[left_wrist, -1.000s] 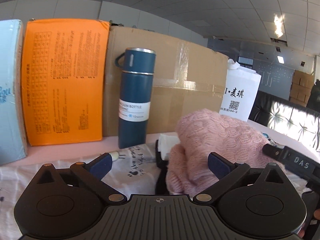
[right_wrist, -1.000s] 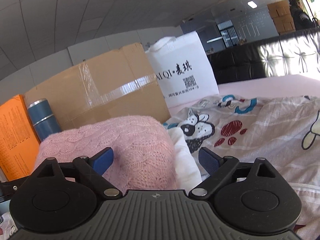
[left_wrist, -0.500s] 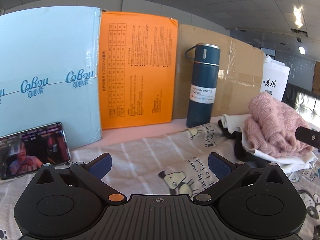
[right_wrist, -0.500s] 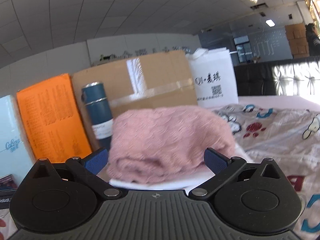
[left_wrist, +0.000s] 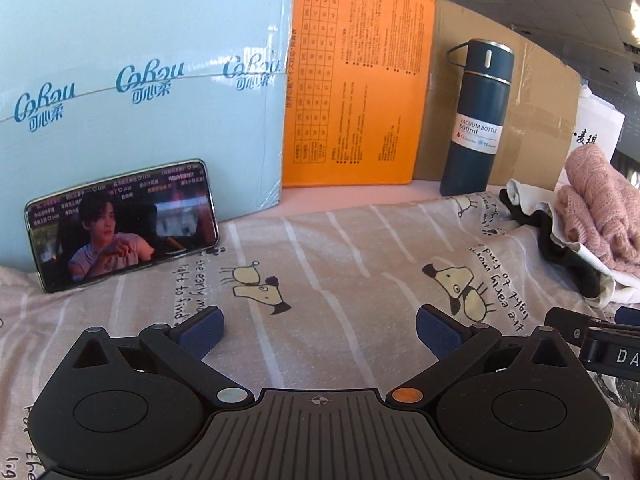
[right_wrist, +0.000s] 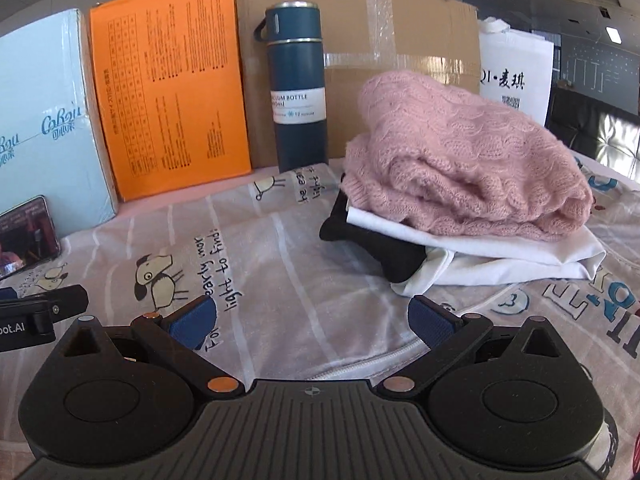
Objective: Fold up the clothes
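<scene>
Left tongs [left_wrist: 319, 326]: spread wide, holding nothing, low centre of frame. Right tongs [right_wrist: 312, 320]: likewise wide and bare. Beneath both: printed sheet [left_wrist: 340, 264] (cartoon dogs, lettering) covering the surface. Folded pile, right of frame: pink sweater [right_wrist: 464, 160] atop white garment [right_wrist: 512, 256] and black garment [right_wrist: 384, 252]. Behind: blue flask [right_wrist: 298, 88], orange box [right_wrist: 168, 92], pale blue box [left_wrist: 136, 80], cardboard box [right_wrist: 400, 24], phone [left_wrist: 120, 222] propped lower left.
</scene>
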`<move>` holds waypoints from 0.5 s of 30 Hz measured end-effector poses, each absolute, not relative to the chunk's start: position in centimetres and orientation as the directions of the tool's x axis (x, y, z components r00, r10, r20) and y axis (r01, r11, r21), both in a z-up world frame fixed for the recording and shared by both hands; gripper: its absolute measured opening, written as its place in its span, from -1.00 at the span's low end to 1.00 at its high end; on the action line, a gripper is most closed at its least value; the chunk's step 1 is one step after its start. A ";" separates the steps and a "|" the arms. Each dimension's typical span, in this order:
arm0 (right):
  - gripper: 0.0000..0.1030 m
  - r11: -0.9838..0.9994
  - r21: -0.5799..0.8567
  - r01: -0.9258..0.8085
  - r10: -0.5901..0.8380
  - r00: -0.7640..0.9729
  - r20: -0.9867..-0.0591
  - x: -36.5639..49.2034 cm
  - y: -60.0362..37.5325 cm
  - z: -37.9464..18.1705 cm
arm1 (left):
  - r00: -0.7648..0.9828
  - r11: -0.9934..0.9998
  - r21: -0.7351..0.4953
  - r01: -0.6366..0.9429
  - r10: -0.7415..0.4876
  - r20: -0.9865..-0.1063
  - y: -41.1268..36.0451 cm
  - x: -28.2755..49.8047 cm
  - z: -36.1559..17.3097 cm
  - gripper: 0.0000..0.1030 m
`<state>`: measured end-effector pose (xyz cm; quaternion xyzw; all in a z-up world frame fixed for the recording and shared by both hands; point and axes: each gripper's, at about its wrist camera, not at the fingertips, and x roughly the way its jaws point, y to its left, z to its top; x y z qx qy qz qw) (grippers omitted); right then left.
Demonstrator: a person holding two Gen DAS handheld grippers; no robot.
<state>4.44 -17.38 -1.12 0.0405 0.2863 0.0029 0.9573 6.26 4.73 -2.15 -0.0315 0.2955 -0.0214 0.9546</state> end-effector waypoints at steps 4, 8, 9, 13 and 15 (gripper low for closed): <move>1.00 0.996 0.074 0.041 0.012 0.802 -0.597 5.7 -17.5 -1.9 | 0.806 0.999 -0.035 0.022 -0.039 -0.591 4.2 6.7 -2.6 1.00; 1.00 0.999 0.030 0.029 -0.004 0.786 -0.618 6.8 -16.7 -2.1 | 0.791 0.999 0.025 0.020 0.000 -0.612 3.3 7.0 -3.0 1.00; 1.00 1.000 0.012 0.024 -0.011 0.782 -0.623 7.1 -16.5 -2.2 | 0.789 0.999 0.034 0.019 0.005 -0.614 3.2 7.1 -3.0 1.00; 1.00 1.000 0.012 0.020 -0.008 0.779 -0.627 7.8 -16.4 -2.2 | 0.789 0.999 0.034 0.019 0.006 -0.615 3.2 7.0 -3.0 1.00; 1.00 1.000 0.013 0.020 -0.007 0.780 -0.626 7.8 -16.4 -2.3 | 0.789 0.999 0.034 0.019 0.006 -0.615 3.3 7.0 -3.0 1.00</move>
